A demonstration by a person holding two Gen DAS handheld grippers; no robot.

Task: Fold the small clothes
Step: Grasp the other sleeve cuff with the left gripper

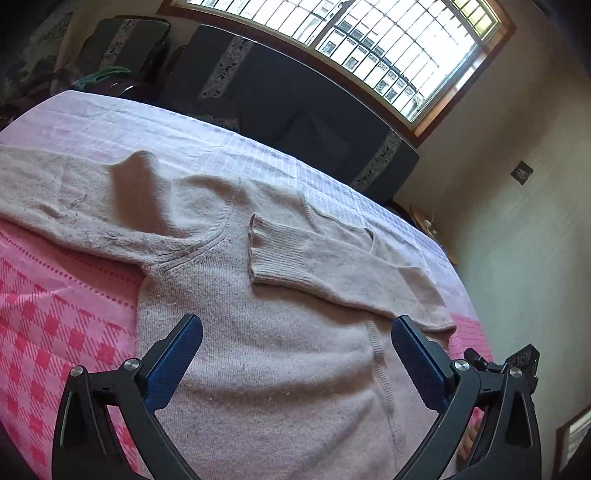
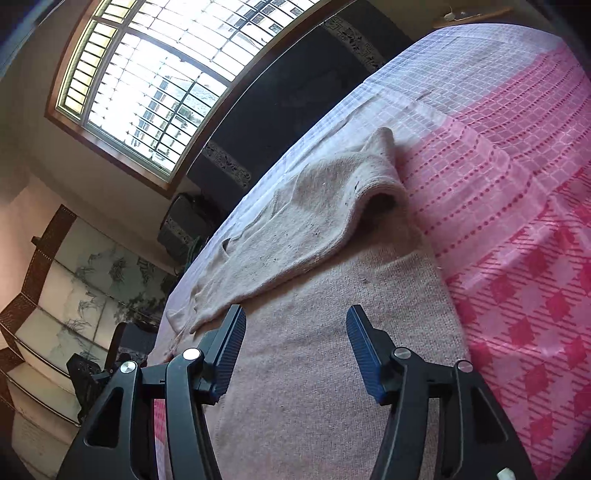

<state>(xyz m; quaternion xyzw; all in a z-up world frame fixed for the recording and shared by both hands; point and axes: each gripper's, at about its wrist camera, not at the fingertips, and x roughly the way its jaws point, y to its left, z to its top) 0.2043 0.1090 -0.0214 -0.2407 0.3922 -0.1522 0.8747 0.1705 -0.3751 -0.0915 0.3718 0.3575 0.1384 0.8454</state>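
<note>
A beige knitted sweater (image 1: 266, 332) lies flat on a pink checked bedspread (image 1: 55, 325). One sleeve (image 1: 332, 266) is folded across the chest, its ribbed cuff near the neckline. The other sleeve (image 1: 66, 199) stretches out to the left with a raised hump. My left gripper (image 1: 295, 328) is open and empty, hovering over the sweater's body. My right gripper (image 2: 295, 317) is open and empty over the sweater's body (image 2: 314, 369). In the right wrist view a sleeve (image 2: 314, 218) lies folded over the body, raised at its far end.
The bedspread (image 2: 517, 221) covers a bed. Dark cushions (image 1: 295, 99) stand behind the bed under a large barred window (image 1: 369, 33). A folding screen (image 2: 74, 277) stands beside the bed in the right wrist view. The right gripper's body (image 1: 517, 365) shows at the left wrist view's right edge.
</note>
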